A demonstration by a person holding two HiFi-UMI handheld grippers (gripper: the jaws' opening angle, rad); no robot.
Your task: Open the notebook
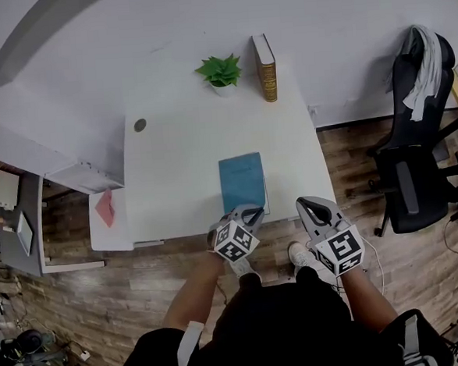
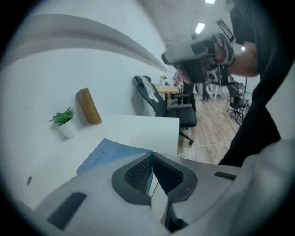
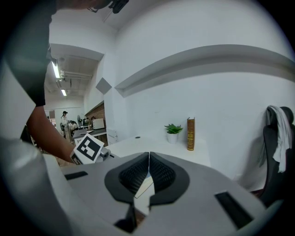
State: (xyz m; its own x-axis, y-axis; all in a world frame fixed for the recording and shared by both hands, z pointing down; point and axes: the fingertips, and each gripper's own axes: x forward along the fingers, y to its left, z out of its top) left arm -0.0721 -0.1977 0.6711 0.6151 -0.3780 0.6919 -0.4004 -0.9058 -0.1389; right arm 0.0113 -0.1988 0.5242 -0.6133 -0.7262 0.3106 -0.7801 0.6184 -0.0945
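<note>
My left hand-held gripper (image 2: 152,156) clamps the near cover edge of the blue notebook (image 1: 242,183) on the counter (image 1: 180,158); my right hand-held gripper (image 3: 149,156) is closed, empty.

Left gripper (image 1: 253,211) tilts downward, jaws pinched on the near edge of the notebook (image 1: 242,181); right gripper (image 1: 306,204) hangs just to its right, nearly level, jaws together on nothing.
</note>
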